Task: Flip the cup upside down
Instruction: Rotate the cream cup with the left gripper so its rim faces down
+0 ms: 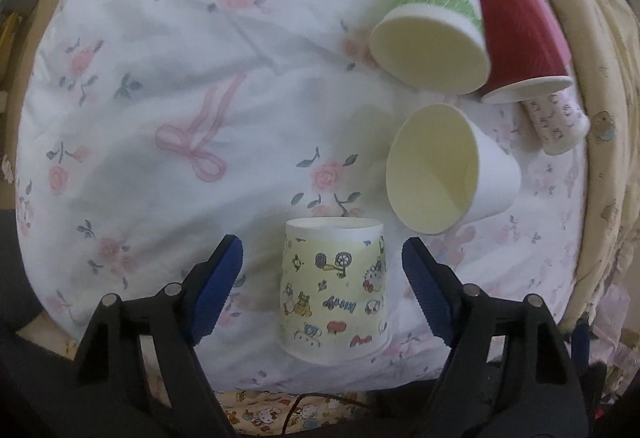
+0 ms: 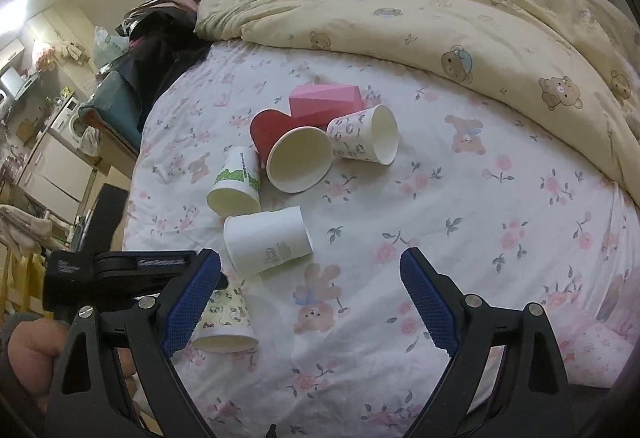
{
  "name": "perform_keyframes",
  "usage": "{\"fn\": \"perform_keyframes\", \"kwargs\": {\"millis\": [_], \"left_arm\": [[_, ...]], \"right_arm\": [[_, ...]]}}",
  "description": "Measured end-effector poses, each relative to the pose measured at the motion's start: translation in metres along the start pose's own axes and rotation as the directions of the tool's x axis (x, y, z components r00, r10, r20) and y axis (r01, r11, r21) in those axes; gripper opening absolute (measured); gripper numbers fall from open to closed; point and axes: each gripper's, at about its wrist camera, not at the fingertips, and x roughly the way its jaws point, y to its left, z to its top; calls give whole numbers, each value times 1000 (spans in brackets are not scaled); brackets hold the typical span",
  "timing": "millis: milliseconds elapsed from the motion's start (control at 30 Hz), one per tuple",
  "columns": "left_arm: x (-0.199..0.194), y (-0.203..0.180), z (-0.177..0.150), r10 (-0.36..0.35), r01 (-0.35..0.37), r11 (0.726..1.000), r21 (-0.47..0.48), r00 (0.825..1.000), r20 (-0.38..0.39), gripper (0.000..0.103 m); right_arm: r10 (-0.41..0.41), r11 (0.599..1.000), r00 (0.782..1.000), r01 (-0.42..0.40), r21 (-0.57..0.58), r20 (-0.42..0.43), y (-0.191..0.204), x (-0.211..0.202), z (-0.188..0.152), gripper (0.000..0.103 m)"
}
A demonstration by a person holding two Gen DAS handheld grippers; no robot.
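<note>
The cartoon-print cup [image 1: 334,286] is standing upside down on the floral sheet [image 1: 160,117], sitting between the spread fingers of the left gripper [image 1: 322,258], which is touching neither side. Ahead and to that gripper's right, 4 more cups are lying on their sides: a plain white cup [image 1: 448,167], a green-banded cup [image 1: 434,25], a red cup [image 1: 520,33] and a small patterned cup [image 1: 556,119]. The right gripper [image 2: 310,280] is hanging released over the sheet, gripping nothing.

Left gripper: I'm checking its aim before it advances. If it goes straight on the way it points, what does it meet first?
The cartoon-print cup, standing rim-down between the open left gripper fingers. Depth is unclear, but nothing lies before it.
</note>
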Motion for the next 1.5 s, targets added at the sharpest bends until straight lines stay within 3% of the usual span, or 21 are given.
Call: {"fn": "perform_keyframes", "kwargs": {"millis": [100, 200, 600, 733, 867, 1033, 1100, 1267, 1500], "left_arm": [[11, -5, -1, 18, -18, 1000, 4, 999, -27, 72], [19, -8, -2, 13, -13, 1000, 10, 999, -51, 54], [-35, 11, -14, -87, 81, 990, 117, 995, 44, 52], [-63, 27, -17, -114, 91, 976, 197, 988, 107, 53], [-80, 30, -25, -151, 84, 948, 308, 967, 203, 53], [-76, 42, -19, -201, 121, 934, 336, 956, 214, 53], [-68, 38, -15, -215, 144, 936, 321, 956, 198, 53], [-73, 22, -19, -252, 170, 918, 357, 947, 198, 53], [-70, 16, -25, -269, 195, 907, 373, 950, 157, 53]], "right_arm": [[5, 1000, 1000, -5, -8, -9, 2, 2, 0, 93], [4, 1000, 1000, -4, -8, -22, 3, 4, -1, 94], [19, 1000, 999, -19, 7, -37, 2, 8, 0, 94], [38, 999, 998, -38, 3, -50, 7, 12, -3, 94], [68, 998, 994, -68, 3, -80, 13, 18, -7, 94], [85, 996, 989, -88, -15, -119, 26, 24, -16, 94], [111, 993, 984, -117, -34, -143, 34, 28, -19, 94], [219, 969, 939, -240, -49, -264, 57, 48, -32, 94], [290, 938, 901, -334, -89, -323, 80, 57, -41, 94]]}}
